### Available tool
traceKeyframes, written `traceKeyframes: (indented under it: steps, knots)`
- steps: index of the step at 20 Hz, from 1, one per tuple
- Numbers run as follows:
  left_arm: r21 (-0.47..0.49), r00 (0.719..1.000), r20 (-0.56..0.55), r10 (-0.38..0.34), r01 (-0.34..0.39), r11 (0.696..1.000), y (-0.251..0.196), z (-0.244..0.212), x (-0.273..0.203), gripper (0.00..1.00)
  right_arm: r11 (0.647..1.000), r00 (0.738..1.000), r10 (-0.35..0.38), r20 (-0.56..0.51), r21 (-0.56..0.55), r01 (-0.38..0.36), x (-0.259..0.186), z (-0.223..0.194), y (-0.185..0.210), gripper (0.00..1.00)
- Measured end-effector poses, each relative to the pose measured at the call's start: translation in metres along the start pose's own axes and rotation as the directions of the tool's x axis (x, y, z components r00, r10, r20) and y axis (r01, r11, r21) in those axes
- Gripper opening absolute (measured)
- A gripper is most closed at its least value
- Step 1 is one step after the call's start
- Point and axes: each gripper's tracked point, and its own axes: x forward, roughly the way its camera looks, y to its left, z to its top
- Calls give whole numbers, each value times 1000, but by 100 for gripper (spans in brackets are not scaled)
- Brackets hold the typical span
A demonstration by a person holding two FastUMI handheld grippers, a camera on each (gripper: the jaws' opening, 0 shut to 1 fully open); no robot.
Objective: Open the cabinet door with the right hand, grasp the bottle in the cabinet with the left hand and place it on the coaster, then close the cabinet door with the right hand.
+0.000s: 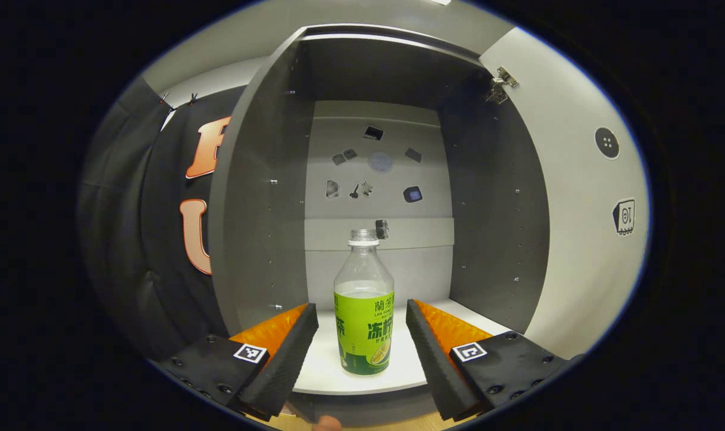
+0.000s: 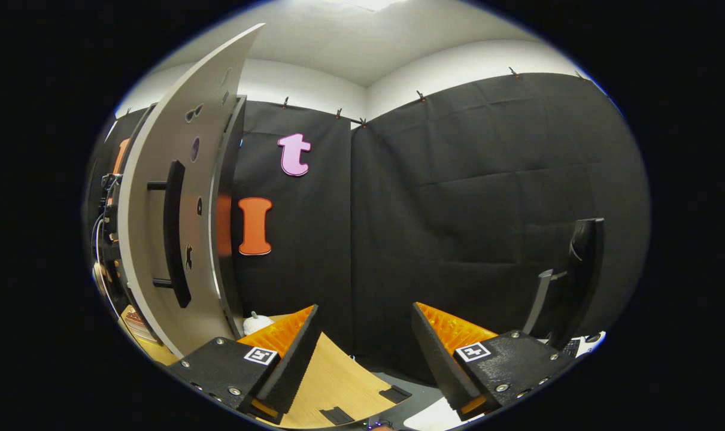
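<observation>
Left gripper view looks straight into the open cabinet point(image 1: 266, 197), with the left gripper point(image 1: 362, 335) held level at the mouth of it and aimed at the bottle point(image 1: 364, 305). Its fingers point(image 1: 287, 353) are spread wide apart, one at the lower left and one at the lower right of the frame, and the bottle stands upright between them in the lower centre, on the cabinet's white shelf point(image 1: 320, 359). Neither finger touches the bottle; there is a clear gap on each side. The bottle is clear plastic with a white cap and a green label around its lower half. Small stickers dot the cabinet's back wall above the bottle. The cabinet door point(image 1: 572, 197) is swung open along the right side of the frame, a hinge showing at its upper edge.

Right gripper view shows the right gripper point(image 2: 365, 353) held away from the cabinet, pointing toward the black cloth wall in a corner of the booth. Its fingers point(image 2: 293, 353) are also apart and grip nothing. The open door point(image 2: 158, 239) curves up the left of the frame with its dark bar handle point(image 2: 175, 233) facing the camera, well apart from the fingers. A strip of wooden table point(image 2: 332, 383) shows at the bottom centre, and a dark chair point(image 2: 578, 275) sits at the right.
</observation>
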Motion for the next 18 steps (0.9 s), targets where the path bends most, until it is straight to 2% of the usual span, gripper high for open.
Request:
traceKeyframes:
  steps: [3, 6, 7, 8, 9, 11, 14, 18]
  knots:
    - [24, 1000, -8, 1, -1, 1000, -1, -6, 16, 97, 1000, 1000, -9, 3, 0, 9, 5, -1, -4, 93]
    - [8, 999, -38, -8, 9, 1000, -4, -16, 29, 94, 1000, 1000, -6, 7, -2, 6, 5, -1, -2, 93]
    - [-1, 999, -48, -3, 3, 1000, -3, -19, 33, 100, 1000, 1000, -6, 9, -8, 6, 7, -1, -2, 93]
    - [-9, 998, -55, 2, -3, 1000, -1, -22, 35, 94, 1000, 1000, -8, 9, -15, 8, 6, -2, -2, 93]
    - [-13, 998, -62, 5, -6, 1000, 1, -26, 38, 97, 1000, 1000, -8, 9, -22, 9, 7, -1, 0, 93]
    - [-32, 997, -80, -6, 3, 999, -1, -34, 40, 94, 1000, 1000, -6, 7, -28, 6, 6, -3, 2, 93]
    - [-45, 998, -65, -19, 16, 999, -2, -32, 36, 80, 999, 1000, -6, 14, -33, 7, 5, -2, 5, 93]
    - [-54, 998, -40, -54, 52, 997, -4, -23, 15, 80, 999, 1000, -2, 18, -35, 2, -1, 0, 9, 93]
